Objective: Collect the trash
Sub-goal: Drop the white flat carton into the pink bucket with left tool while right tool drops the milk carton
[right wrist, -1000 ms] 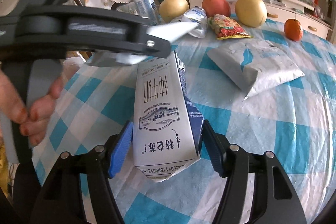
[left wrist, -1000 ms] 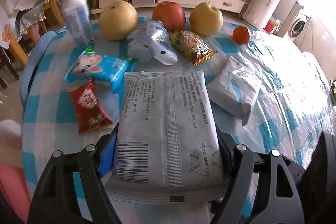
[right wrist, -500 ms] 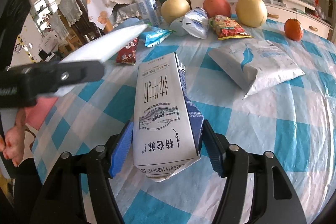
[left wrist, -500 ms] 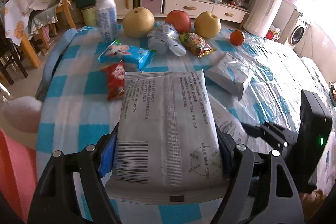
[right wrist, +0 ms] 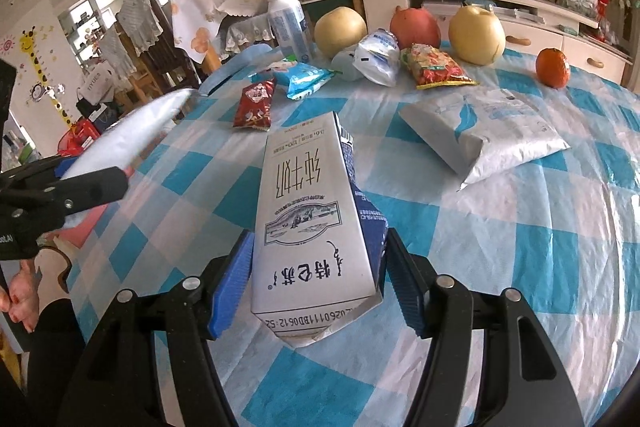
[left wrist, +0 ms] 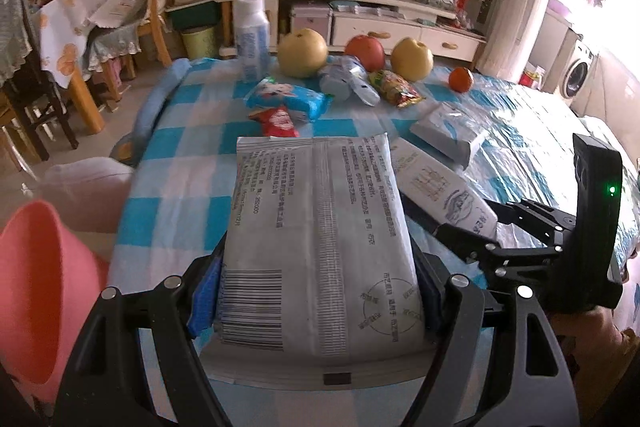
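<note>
My left gripper (left wrist: 316, 291) is shut on a flat grey foil packet (left wrist: 316, 235) with a barcode and holds it above the table's near left edge; the packet also shows in the right wrist view (right wrist: 120, 139). My right gripper (right wrist: 316, 279) is shut on a white and blue milk carton (right wrist: 308, 211), held just above the checked tablecloth (right wrist: 520, 267). The carton (left wrist: 440, 191) and right gripper (left wrist: 500, 243) show at the right of the left wrist view. A pink bin (left wrist: 32, 287) stands low at the left, beside the table.
At the far side of the table lie a red snack packet (right wrist: 254, 103), a blue packet (right wrist: 304, 77), a crumpled white pouch (right wrist: 376, 57), a yellow-red packet (right wrist: 436, 67), a grey bag (right wrist: 488, 131), a white bottle (right wrist: 288, 23), two pears, an apple and an orange (right wrist: 552, 67).
My left gripper has drawn back and left from the table with the foil packet; the pink bin has come into view. My right gripper has stayed put with the carton.
</note>
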The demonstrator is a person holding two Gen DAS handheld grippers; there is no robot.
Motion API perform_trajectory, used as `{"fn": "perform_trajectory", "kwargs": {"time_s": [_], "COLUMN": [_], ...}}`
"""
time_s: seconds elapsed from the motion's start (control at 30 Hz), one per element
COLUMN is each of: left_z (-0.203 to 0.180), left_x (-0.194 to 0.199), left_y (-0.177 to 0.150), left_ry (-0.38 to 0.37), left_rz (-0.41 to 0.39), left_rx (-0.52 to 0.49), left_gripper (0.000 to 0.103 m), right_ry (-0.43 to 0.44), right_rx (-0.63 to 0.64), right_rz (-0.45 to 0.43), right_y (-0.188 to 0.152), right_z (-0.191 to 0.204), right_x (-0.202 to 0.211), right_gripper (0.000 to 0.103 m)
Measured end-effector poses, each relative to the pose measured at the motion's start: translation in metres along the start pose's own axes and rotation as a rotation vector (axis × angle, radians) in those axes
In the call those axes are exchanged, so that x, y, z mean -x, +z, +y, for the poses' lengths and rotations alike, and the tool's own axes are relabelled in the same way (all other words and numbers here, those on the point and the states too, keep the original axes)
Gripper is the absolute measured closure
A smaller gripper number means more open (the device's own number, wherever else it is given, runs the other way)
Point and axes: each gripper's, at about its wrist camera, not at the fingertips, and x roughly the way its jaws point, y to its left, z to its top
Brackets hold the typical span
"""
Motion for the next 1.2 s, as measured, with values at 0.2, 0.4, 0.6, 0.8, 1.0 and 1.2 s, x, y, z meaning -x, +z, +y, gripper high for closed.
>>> {"fn": "perform_trajectory", "kwargs": {"time_s": [0.2,0.4,0.6,0.8,1.0,1.2], "left_z": [0.021,0.046,0.074,0.102,0.134,0.167], "left_x": [0.026,0.048,0.068,0.079,0.09,0.095], "left_y": [-0.012,-0.02,-0.031,-0.041,-0.052,-0.063], "left_ry": [0.104,0.189,0.287,0.364,0.416,0.462], "left_rz": [-0.048,-0.075,-0.107,-0.122,-0.125,-0.118], "left_rx": [-0.006,0.007,0.024,0.046,0.091,0.135], "left_gripper": [0.025,0.025,0.025,0.025,0.025,0.025], "right_ry": [0.002,0.018,0.044,0.09,0.14,0.171], "right_rx": [0.009,0.057,0.123,0.161,0.215,0.279], "right_rz": [-0.033,-0.04,-0.03,-0.019,-0.011,-0.005], "right_y": [0.001,0.001,-0.001,0.0,0.008,0.019], "right_z": [0.012,0.037,0.075,0.114,0.163,0.209], "right_x": [0.011,0.016,0.016,0.013,0.011,0.003], "right_gripper": [0.038,0.038,0.038,0.038,0.038,0.038]}}
